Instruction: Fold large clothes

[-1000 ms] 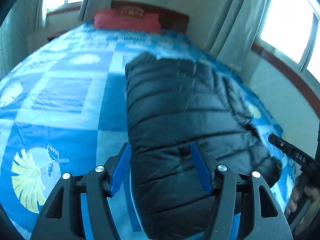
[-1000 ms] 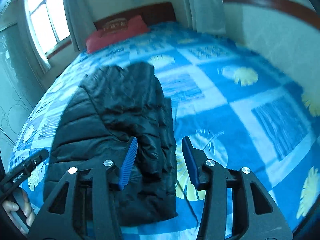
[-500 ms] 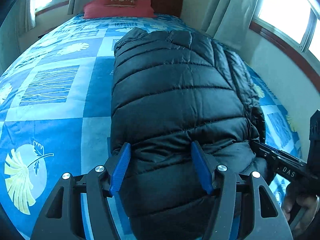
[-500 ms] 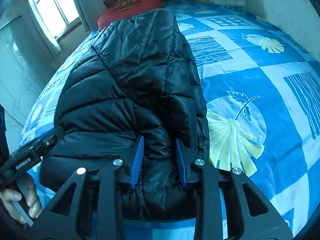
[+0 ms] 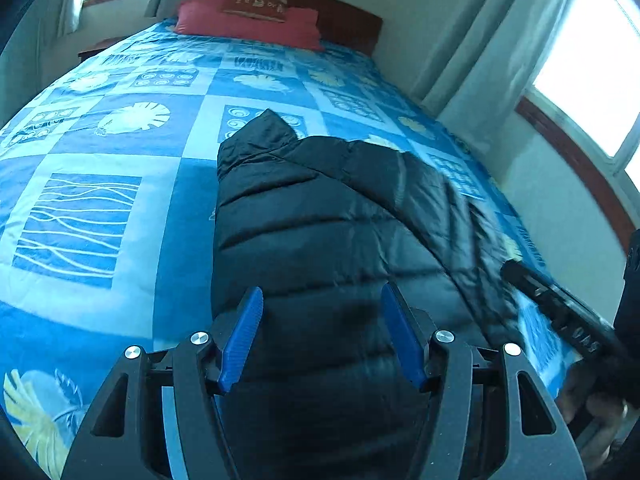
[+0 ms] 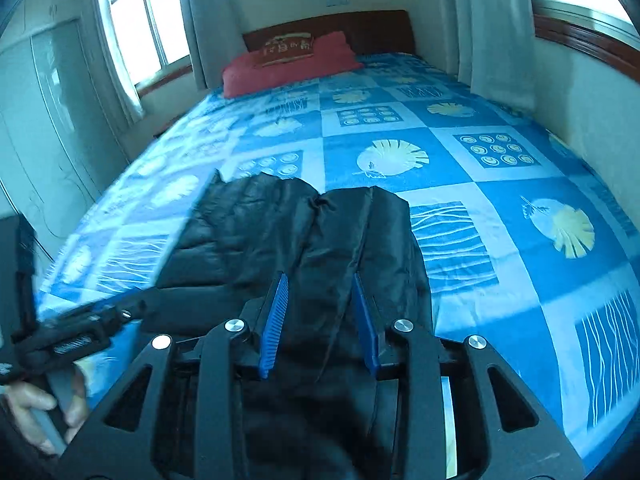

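The black puffer jacket point(image 5: 328, 236) lay lengthwise at the foot edge of the bed point(image 5: 120, 168), nearer its right edge in the left wrist view. The left gripper point(image 5: 322, 336) clamped the jacket's thick near hem between widely spread blue pads. The right gripper point(image 6: 320, 316) gripped the hem too, its jaws opening slightly. Bare bedspread stretched to the red pillow point(image 6: 288, 64).
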Demonstrator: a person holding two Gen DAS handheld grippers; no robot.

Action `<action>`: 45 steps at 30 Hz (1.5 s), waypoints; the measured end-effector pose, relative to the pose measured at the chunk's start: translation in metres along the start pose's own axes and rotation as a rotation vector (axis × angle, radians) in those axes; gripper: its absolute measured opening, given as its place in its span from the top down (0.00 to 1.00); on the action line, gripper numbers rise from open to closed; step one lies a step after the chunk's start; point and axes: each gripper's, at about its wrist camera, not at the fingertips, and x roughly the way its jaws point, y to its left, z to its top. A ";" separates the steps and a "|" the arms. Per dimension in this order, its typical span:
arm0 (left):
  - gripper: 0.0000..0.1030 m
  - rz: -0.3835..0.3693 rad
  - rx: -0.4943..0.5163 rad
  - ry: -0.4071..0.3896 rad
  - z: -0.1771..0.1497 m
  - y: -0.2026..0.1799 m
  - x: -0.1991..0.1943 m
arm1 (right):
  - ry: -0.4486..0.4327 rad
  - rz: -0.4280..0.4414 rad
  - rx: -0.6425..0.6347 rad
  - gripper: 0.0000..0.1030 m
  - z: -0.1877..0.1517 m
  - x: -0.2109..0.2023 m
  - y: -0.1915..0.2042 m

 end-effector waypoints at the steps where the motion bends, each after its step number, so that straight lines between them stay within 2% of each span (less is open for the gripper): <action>1: 0.40 0.007 -0.001 0.002 0.000 0.000 0.006 | 0.022 0.000 0.006 0.68 -0.003 0.012 -0.004; 7: 0.34 0.079 0.086 -0.003 -0.003 -0.007 0.032 | 0.075 0.009 0.031 0.68 -0.023 0.048 -0.013; 13: 0.32 0.096 0.076 0.016 -0.006 -0.002 0.051 | 0.046 -0.001 0.030 0.68 -0.034 0.059 -0.012; 21: 0.32 0.122 0.086 0.006 -0.015 -0.007 0.057 | 0.031 0.005 0.051 0.68 -0.041 0.068 -0.016; 37: 0.31 0.145 0.096 -0.001 -0.018 -0.012 0.062 | 0.028 -0.021 0.038 0.68 -0.040 0.070 -0.013; 45: 0.32 0.151 0.103 -0.001 -0.012 -0.013 0.038 | 0.015 -0.019 0.053 0.63 -0.035 0.045 -0.009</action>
